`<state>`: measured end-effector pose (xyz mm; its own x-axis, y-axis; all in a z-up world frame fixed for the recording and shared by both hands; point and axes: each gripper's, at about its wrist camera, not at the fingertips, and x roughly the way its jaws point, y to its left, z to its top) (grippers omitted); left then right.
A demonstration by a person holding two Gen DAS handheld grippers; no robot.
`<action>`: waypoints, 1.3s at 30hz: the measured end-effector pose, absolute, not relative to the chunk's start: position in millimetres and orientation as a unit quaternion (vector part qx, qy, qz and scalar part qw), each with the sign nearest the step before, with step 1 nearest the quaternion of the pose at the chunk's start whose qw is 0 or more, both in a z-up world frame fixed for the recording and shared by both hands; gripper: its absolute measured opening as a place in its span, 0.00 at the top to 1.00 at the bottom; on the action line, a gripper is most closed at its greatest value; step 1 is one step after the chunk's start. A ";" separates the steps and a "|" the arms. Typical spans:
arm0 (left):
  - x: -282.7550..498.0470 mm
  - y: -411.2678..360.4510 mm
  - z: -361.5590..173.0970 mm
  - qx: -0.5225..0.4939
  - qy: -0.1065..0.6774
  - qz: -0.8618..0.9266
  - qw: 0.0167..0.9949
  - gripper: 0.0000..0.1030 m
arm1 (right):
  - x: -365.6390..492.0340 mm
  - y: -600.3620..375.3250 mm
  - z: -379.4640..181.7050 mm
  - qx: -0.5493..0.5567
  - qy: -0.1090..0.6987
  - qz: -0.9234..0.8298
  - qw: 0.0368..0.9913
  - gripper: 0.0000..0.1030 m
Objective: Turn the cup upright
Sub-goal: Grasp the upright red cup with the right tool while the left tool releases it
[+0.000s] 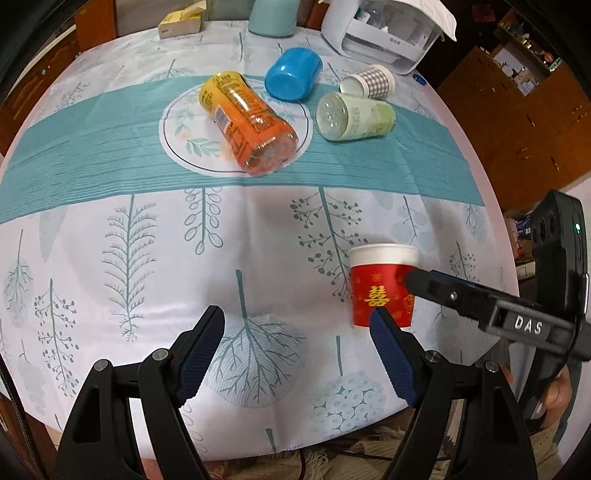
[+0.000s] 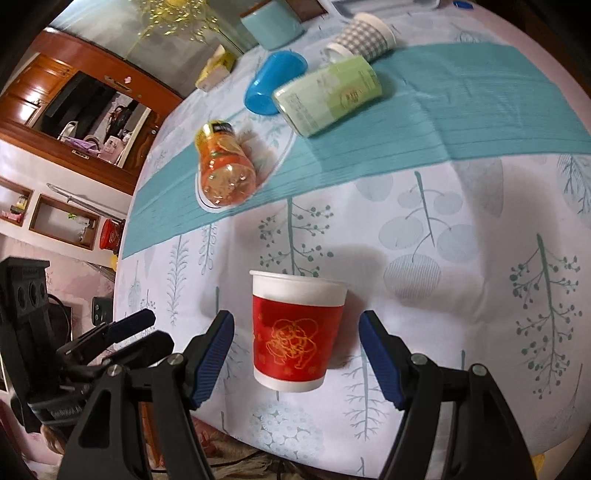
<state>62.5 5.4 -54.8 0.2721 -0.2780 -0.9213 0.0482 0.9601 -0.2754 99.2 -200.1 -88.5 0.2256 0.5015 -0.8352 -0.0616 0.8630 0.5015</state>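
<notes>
The cup (image 2: 297, 332) stands upright near the bench's (image 2: 461, 258) front edge, between the wide-open right tongs (image 2: 295, 354), untouched. The left tongs (image 1: 297, 332) gape, holding nothing. Thin paper: likely light and crushable; grip mid-wall, gently.

The teal container (image 1: 272, 16) is cut off by the top edge; the checked cup (image 2: 365, 35) is blurred.

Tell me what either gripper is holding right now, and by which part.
Nothing is held. The right gripper is open, fingers either side of the upright red paper cup without touching. The left gripper is open and empty.
</notes>
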 end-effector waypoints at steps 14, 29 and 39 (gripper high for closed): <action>71.7 5.3 -60.5 -0.083 0.598 -0.106 0.790 0.23 | 108.2 -197.3 -99.1 0.181 0.616 0.187 0.744 0.32; 79.9 11.4 -77.7 -0.089 0.614 -0.106 0.777 0.23 | 123.4 -173.3 -105.2 0.086 0.664 0.190 0.718 0.32; 84.3 9.8 -83.5 -0.083 0.618 -0.108 0.774 0.23 | 126.5 -166.0 -114.3 0.064 0.694 0.200 0.689 0.32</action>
<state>84.3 9.8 -83.5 0.2120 -0.2710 -0.9390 0.0647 0.9626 -0.2632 126.5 -166.0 -114.3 -0.0426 0.3635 -0.9306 -0.1868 0.9121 0.3648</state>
